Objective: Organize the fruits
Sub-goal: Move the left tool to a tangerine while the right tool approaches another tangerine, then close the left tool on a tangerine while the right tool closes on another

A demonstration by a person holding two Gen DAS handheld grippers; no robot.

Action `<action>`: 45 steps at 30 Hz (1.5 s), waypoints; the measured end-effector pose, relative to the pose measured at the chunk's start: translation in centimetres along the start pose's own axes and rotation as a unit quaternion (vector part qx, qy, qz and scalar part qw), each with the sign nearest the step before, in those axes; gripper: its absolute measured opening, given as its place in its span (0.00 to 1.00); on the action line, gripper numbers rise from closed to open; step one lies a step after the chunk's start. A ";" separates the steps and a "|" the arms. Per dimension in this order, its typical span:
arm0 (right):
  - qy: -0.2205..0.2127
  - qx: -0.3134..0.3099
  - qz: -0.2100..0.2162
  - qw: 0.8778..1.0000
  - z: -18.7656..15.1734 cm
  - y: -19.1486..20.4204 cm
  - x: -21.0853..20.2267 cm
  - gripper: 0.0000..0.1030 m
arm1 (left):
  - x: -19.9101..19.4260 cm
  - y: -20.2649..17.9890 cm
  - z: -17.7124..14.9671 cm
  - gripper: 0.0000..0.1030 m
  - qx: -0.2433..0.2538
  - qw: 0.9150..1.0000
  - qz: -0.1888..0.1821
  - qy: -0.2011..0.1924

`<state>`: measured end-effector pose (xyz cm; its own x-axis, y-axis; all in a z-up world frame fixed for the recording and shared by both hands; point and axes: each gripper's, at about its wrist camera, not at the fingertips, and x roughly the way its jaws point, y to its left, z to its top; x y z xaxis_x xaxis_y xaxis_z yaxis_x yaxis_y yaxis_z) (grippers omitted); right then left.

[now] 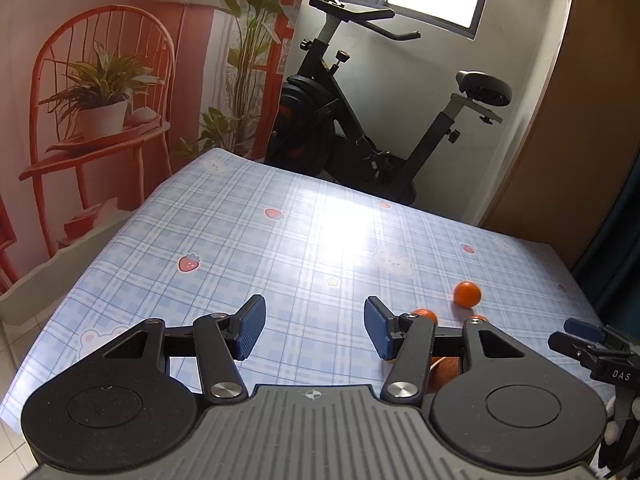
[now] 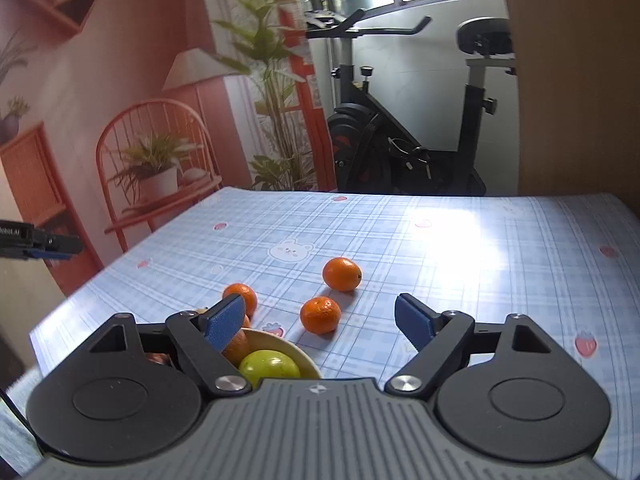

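The main risk is rolling: the three loose oranges sit on a slick plaid cloth on the desk (image 2: pixel 480 240), and a gripper pad that meets one off-centre could nudge it away instead of trapping it. The nearest orange (image 2: pixel 320 315) lies just ahead of the right gripper (image 2: pixel 320 322), roughly between its fingertips; the far orange (image 2: pixel 342 274) sits beyond it, and a third orange (image 2: pixel 241 298) sits ahead to the left, partly hidden behind the left pad. A second hazard is the bowl (image 2: pixel 296 350) just under the right gripper's left finger, holding a green fruit (image 2: pixel 269 365) and more oranges; a low sweep could clip its rim. Both grippers are spread wide and hold nothing. The right one hovers low, angled down at the desk; the left gripper (image 1: pixel 315 326) hovers higher, with the fruit off to its right
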<state>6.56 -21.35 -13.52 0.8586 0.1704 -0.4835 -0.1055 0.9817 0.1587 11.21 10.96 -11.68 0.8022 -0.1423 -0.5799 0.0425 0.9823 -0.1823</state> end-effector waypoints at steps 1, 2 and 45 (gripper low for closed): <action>0.002 -0.006 0.004 1.000 0.0 0.0 0.6 0.74 | 0.3 0.1 -0.2 0.55 -0.001 1.000 0.000 0.001; 0.005 -0.011 0.010 1.000 -0.1 -0.1 1.4 0.72 | 0.6 0.2 -0.3 0.55 -0.005 1.000 0.001 0.003; -0.019 0.074 0.035 0.996 -2.5 -5.5 5.2 0.37 | 12.1 -5.1 0.8 0.51 -0.063 0.984 -0.125 0.113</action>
<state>10.37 -25.66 -19.08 0.8705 0.2325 -0.4337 -0.0941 0.9437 0.3170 21.21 4.29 -17.13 0.6220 -0.4156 -0.6636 0.1366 0.8921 -0.4306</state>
